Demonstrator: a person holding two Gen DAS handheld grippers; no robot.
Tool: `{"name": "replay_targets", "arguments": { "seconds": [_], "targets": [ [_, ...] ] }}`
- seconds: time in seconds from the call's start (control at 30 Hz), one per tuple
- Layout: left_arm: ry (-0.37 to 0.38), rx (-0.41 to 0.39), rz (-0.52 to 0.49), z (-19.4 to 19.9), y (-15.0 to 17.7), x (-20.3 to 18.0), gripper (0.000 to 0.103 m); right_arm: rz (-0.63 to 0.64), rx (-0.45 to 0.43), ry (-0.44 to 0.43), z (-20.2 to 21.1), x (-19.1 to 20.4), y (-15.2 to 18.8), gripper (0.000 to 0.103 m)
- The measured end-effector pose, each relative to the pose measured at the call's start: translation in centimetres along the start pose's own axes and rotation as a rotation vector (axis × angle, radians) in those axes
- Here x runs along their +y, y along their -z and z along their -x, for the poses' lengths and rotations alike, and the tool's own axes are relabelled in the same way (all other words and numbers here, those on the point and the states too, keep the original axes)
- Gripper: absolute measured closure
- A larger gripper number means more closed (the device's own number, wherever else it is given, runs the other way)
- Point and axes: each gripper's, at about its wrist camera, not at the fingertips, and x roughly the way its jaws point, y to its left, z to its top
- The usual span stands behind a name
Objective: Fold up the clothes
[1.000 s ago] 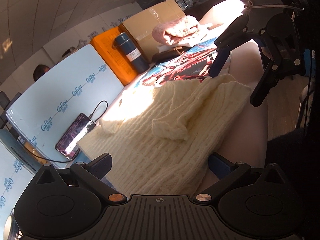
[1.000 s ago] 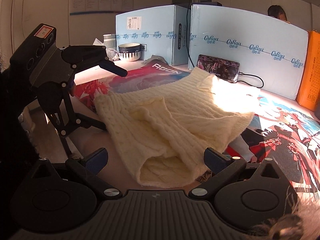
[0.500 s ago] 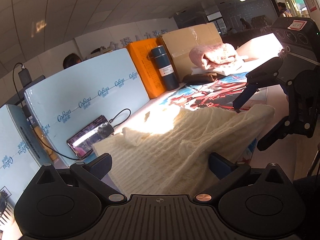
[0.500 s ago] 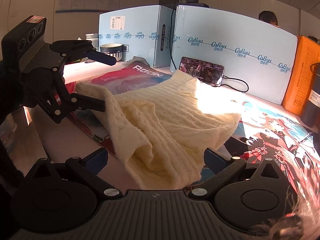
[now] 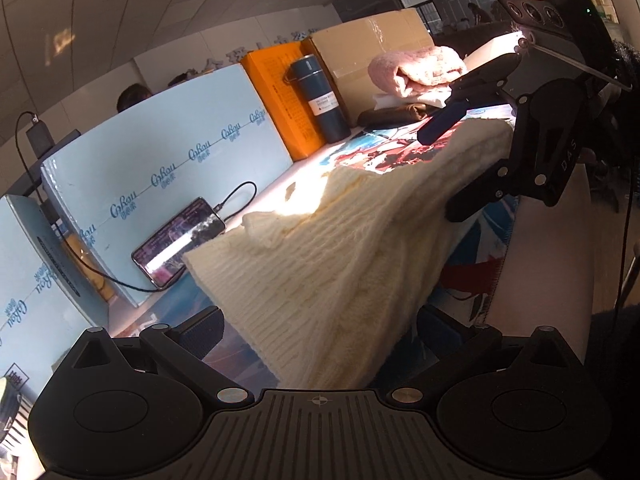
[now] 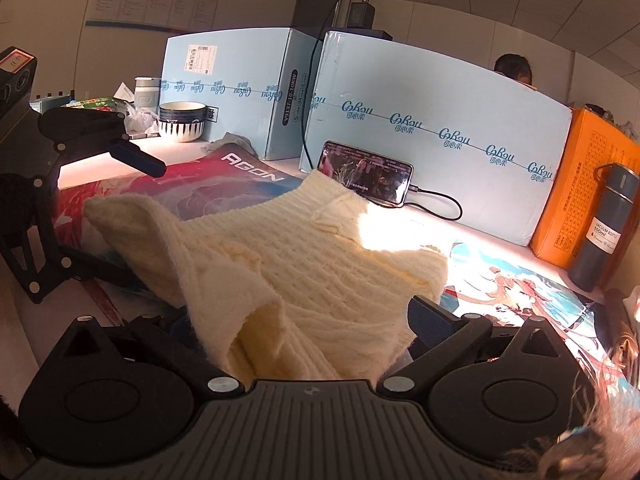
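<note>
**Item: one cream knit sweater, mid-fold, near hem lifted**

Left to right, right wrist view:
- Left gripper [image 6: 108, 216]: fingers spread wide, sweater corner draped over the lower one; whether anything is pinched, cannot tell.
- Bowl [image 6: 182, 120]: one, striped.
- Blue boxes [image 6: 440, 148]: two.
- Phone [image 6: 366, 172]: one, charging.
- Cream sweater [image 6: 304, 256]: one, far part flat on the printed desk mat [image 6: 520, 284].
- Right gripper [image 6: 308, 320]: fingers apart, knit bunched between them, not clamped.
- Orange box [image 6: 568, 184]: one.
- Flask [image 6: 608, 224]: one.

Change: a second ago the near edge sagged at table level; it now rides higher, stretched between both grippers. Judged: fold-over toward the phone is under way, not yet laid.
</note>
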Motion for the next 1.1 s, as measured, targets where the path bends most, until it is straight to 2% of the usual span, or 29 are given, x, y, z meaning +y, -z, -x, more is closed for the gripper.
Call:
{"name": "replay_targets", "arguments": {
  "seconds": [0.1,0.23,0.27,0.33,0.37,0.4,0.43,0.47,0.5,0.63,0.73,0.87,1.0,1.1],
  "targets": [
    [-0.041,-0.008,0.005,-0.3,0.0,0.3,0.000,0.037,0.021,-0.008,-0.2,0.4,0.2,0.000],
    [-0.013,-0.013,-0.017,-0.7,0.2,0.5,0.002,0.123,0.049,-0.020,-0.4,1.6,0.6,0.000],
    [0.006,-0.009,-0.022,-0.7,0.3,0.5,0.006,0.139,0.049,-0.027,-0.3,1.8,0.7,0.002],
    [0.065,-0.006,-0.024,-0.7,0.4,0.5,0.035,0.169,0.037,-0.034,-0.1,2.2,0.9,0.004],
    [0.088,-0.008,-0.023,-0.6,0.4,0.5,0.043,0.185,0.031,-0.035,0.0,2.3,1.0,0.011],
    [0.112,-0.011,-0.021,-0.5,0.5,0.5,0.058,0.201,0.024,-0.037,0.1,2.4,1.1,0.019],
    [0.131,-0.012,-0.021,-0.4,0.5,0.4,0.067,0.206,0.025,-0.048,0.2,2.3,1.2,0.036],
    [0.143,-0.009,-0.026,-0.3,0.5,0.2,0.071,0.207,0.028,-0.061,0.2,2.3,1.3,0.058],
    [0.154,-0.007,-0.030,-0.3,0.5,0.0,0.078,0.208,0.032,-0.075,0.2,2.2,1.4,0.064],
    [0.161,0.010,-0.042,0.2,0.8,-0.4,0.081,0.231,0.055,-0.101,0.7,2.6,1.3,0.080],
    [0.175,0.016,-0.045,1.0,0.7,-0.7,0.081,0.248,0.072,-0.120,1.4,3.1,1.3,0.083],
    [0.229,0.004,-0.043,3.1,0.5,-1.0,0.082,0.205,0.069,-0.225,3.5,2.8,1.0,0.084],
    [0.246,-0.114,0.008,5.9,-0.2,0.0,0.082,0.142,-0.002,-0.305,6.0,1.6,0.2,0.085],
    [0.205,-0.187,0.114,5.1,-0.3,1.1,0.082,0.085,-0.066,-0.258,5.9,0.0,-0.4,0.085]
  ]
}}
